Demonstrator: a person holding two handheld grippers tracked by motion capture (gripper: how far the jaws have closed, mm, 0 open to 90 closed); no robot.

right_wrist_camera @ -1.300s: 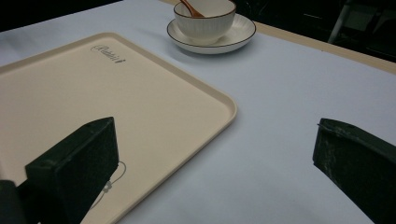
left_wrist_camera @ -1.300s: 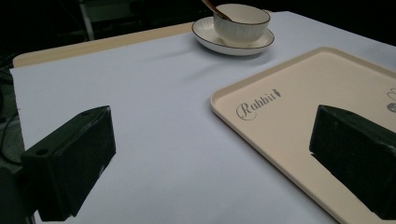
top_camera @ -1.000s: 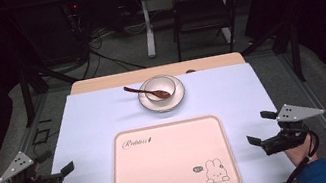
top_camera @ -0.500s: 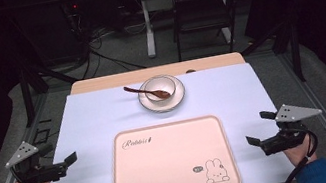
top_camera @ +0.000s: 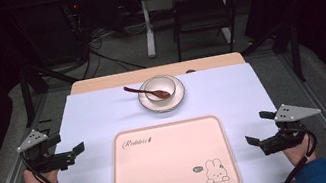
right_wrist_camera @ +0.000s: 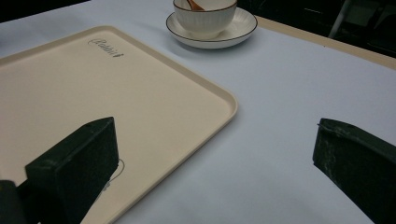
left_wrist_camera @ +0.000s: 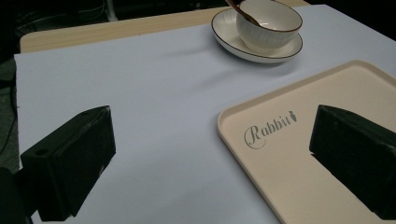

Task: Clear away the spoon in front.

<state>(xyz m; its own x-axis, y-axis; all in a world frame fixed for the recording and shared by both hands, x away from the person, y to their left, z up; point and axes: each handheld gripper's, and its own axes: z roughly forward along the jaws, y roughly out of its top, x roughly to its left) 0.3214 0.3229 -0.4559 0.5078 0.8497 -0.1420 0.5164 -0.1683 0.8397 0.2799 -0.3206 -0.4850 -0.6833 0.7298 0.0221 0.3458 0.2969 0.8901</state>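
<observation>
A cream tray with a rabbit print lies at the near middle of the pale mat. Behind it, a white bowl stands on a saucer, and a brown spoon leans in the bowl with its handle pointing left. My left gripper hovers open just left of the tray, with nothing between its jaws. In the left gripper view the tray's corner and the bowl lie ahead of the left gripper. My right gripper is open and empty off the tray's right edge.
The pale mat covers most of the wooden table. Metal rails run along both table sides. A chair and cables stand on the dark floor beyond the far edge.
My left gripper has moved forward and a little to the right, closer to the tray's left edge. The right gripper has hardly moved.
</observation>
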